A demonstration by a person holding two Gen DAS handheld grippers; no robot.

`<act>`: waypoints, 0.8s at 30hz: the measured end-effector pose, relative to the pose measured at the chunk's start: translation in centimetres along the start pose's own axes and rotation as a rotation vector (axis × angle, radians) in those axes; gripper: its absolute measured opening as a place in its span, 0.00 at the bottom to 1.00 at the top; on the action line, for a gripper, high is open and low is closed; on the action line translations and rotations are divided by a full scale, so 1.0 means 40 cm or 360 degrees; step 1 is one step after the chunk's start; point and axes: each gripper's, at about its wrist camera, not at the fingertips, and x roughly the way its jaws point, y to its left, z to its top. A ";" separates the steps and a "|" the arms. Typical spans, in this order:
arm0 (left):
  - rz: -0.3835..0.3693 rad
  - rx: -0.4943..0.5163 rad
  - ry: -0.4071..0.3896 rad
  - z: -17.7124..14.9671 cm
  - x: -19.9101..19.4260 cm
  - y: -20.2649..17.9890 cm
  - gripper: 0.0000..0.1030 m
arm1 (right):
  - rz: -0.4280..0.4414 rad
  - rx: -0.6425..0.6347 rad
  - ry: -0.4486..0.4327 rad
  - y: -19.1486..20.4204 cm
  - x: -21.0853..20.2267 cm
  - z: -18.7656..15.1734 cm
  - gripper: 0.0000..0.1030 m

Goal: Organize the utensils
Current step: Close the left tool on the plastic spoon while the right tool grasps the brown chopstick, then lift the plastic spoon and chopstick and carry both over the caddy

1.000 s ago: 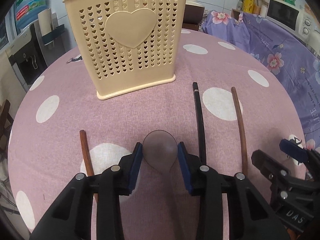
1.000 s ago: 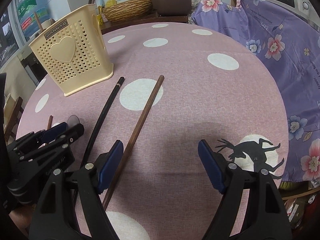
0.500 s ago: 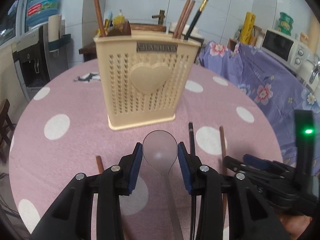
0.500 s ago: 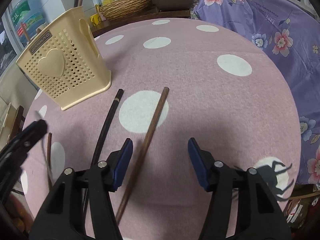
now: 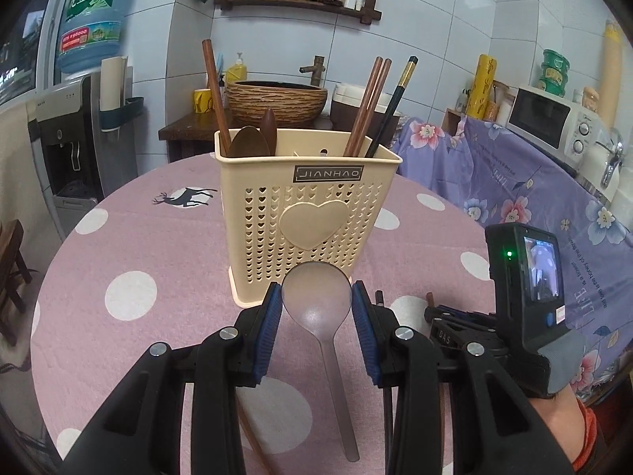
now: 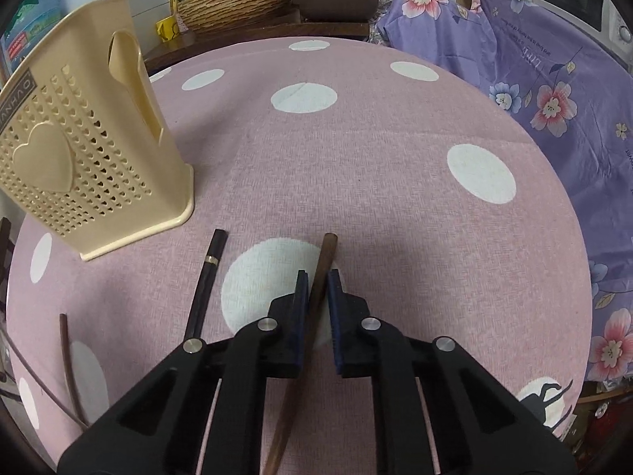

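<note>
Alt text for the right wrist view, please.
The right gripper has closed on a brown chopstick lying on the pink polka-dot tablecloth. A black chopstick lies left of it, near the cream utensil holder.

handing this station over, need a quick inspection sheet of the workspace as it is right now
surface: round table, pink cloth with white dots
job's things: beige utensil holder upright, already holding chopsticks and wooden spoons; black chopstick and a thin brown chopstick lying loose on the cloth
clutter: nothing seen on the table
grippers: left gripper holds translucent spoon by its bowl; right gripper shut on brown chopstick
cables: nothing seen
surroundings: microwave, water dispenser, bottle shelf, floral cloth
</note>
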 end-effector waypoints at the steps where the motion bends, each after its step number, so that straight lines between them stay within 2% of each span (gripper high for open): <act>1: 0.0000 0.0003 -0.0004 0.000 0.000 0.001 0.36 | 0.0009 0.0003 0.0004 0.000 0.000 0.001 0.10; 9: -0.0005 0.0002 -0.0012 -0.004 -0.004 0.012 0.36 | 0.0154 0.0098 0.0014 -0.023 -0.005 0.012 0.08; 12: -0.0003 0.0005 -0.0018 -0.004 -0.006 0.013 0.36 | 0.0259 0.0147 0.0009 -0.034 -0.020 0.017 0.08; 18: -0.0011 -0.0005 -0.0036 -0.003 -0.016 0.019 0.36 | 0.0377 0.0176 -0.0057 -0.046 -0.075 0.028 0.08; 24: -0.0016 -0.0005 -0.0062 0.001 -0.033 0.022 0.36 | 0.0481 0.0129 -0.0190 -0.056 -0.168 0.030 0.08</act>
